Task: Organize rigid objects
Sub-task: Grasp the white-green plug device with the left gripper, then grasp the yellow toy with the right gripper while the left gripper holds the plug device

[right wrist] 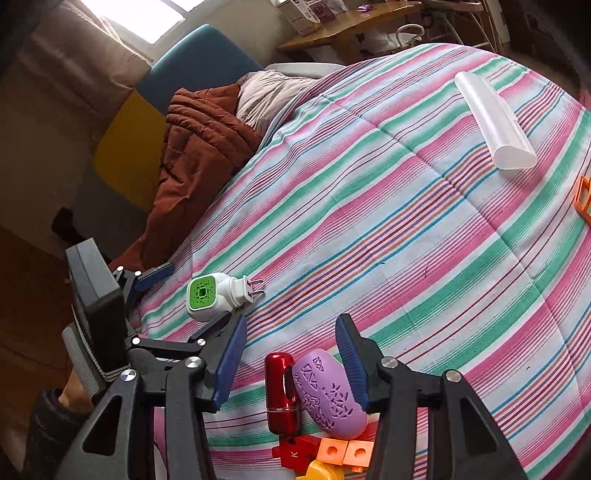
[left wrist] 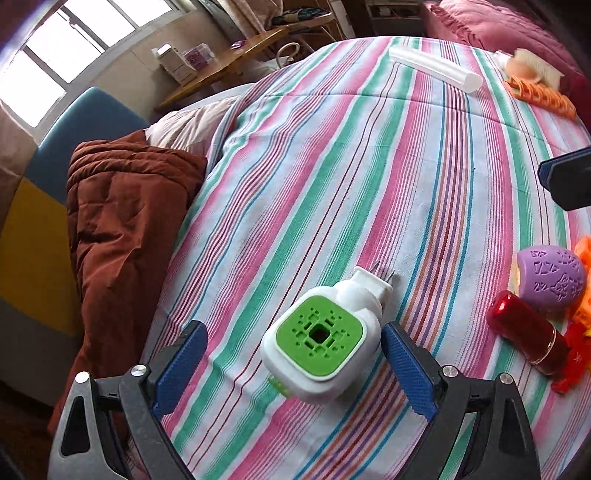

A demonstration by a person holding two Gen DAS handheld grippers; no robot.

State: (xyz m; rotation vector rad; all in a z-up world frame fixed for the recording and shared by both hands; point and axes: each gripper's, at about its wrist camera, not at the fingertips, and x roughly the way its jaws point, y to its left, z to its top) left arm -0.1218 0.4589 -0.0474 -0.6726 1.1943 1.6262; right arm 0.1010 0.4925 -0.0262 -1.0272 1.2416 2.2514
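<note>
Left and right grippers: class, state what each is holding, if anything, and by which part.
Nothing is held. The left gripper stands open around the plug-in device; the right gripper stands open over the purple egg.

Daylight pours through a window (left wrist: 62,48) at the upper left, its panes blown out white. Below it stands a headboard (left wrist: 44,206) in blue and yellow panels. The bed (left wrist: 332,177) carries a cover striped in pink, green and white; a rust-brown quilt (left wrist: 122,229) lies bunched along its left edge, a pale pillow (left wrist: 188,125) beyond it. Past the bed's far edge is a wooden table (left wrist: 229,62) with boxes on it. A pink blanket (left wrist: 498,22) sits at the far right corner.
</note>
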